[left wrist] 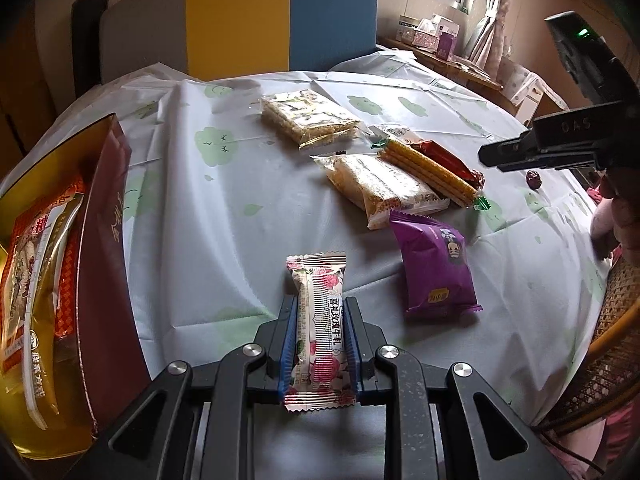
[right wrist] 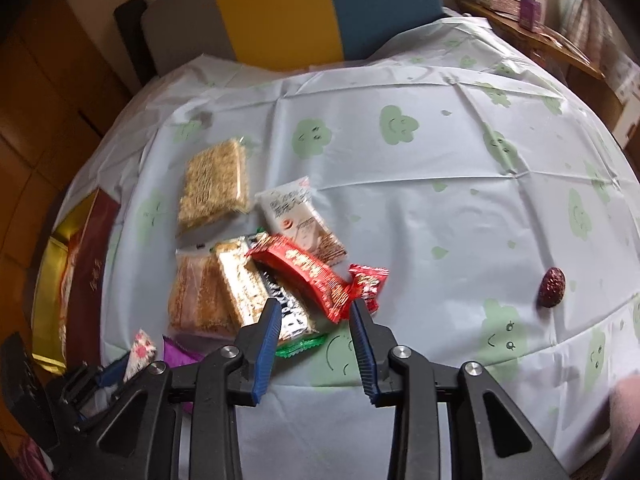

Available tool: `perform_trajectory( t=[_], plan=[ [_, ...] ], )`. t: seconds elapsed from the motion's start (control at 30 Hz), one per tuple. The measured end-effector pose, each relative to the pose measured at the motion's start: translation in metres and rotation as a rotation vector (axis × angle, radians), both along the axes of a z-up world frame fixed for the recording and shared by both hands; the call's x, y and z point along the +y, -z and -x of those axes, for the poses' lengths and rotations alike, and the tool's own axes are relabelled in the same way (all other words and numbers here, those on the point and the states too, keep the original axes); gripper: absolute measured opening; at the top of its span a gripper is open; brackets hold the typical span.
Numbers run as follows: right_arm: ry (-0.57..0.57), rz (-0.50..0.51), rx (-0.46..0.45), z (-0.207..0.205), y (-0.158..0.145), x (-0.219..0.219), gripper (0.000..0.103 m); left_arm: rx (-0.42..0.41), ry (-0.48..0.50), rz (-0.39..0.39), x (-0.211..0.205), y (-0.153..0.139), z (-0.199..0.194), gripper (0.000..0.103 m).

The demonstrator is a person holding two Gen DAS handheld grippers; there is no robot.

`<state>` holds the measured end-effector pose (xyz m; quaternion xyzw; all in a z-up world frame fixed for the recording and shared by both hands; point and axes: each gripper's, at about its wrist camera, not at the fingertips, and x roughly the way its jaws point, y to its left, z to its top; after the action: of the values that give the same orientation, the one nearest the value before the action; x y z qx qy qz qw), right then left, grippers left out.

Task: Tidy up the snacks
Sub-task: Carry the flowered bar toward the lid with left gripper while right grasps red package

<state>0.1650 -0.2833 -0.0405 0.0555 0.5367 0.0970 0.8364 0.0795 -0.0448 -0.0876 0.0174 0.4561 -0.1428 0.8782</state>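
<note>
My left gripper is shut on a pink-and-white floral snack bar, held lengthwise above the tablecloth. To its left stands a dark red gift box with an orange snack bag inside. A purple packet lies just right of the bar. My right gripper is open and hovers over the near edge of a snack pile. The end of a red packet lies between its tips, along with a silver-black wrapper. Sesame bars and a white packet lie in the same pile.
A lone red date lies on the cloth to the right. A clear pack of rice crackers sits farther back. A grey, yellow and blue chair back stands behind the table. A rattan chair is at the right edge.
</note>
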Motion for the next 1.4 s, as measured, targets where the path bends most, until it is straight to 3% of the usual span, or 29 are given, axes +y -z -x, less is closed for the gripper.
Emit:
perform_trajectory(
  t=[0.27,0.43,0.8,0.87,0.97,1.13,1.4],
  plan=[
    [-0.128,0.122,0.037,-0.018,0.011,0.028,0.036,0.004,0.001,0.016,0.003,0.000,-0.001,0.023],
    [-0.157,0.135,0.055,-0.038,0.024,0.028,0.036,0.009,-0.004,0.032,0.005,0.000,-0.002,0.023],
    [-0.171,0.077,0.036,-0.058,0.034,0.023,0.035,0.010,-0.014,0.047,0.007,0.002,-0.002,0.024],
    [-0.170,0.070,0.037,-0.059,0.035,0.021,0.030,0.008,-0.016,0.046,0.007,0.002,-0.002,0.024],
    [-0.171,0.055,0.046,-0.060,0.036,0.022,0.030,0.007,-0.021,0.043,0.006,0.002,-0.002,0.024],
    [-0.127,-0.009,0.088,-0.065,0.039,0.012,0.030,0.015,-0.028,0.055,0.007,0.001,-0.003,0.024],
    [-0.111,0.021,0.161,-0.065,0.049,0.011,0.024,0.014,-0.021,0.046,0.007,0.000,-0.004,0.024]
  ],
)
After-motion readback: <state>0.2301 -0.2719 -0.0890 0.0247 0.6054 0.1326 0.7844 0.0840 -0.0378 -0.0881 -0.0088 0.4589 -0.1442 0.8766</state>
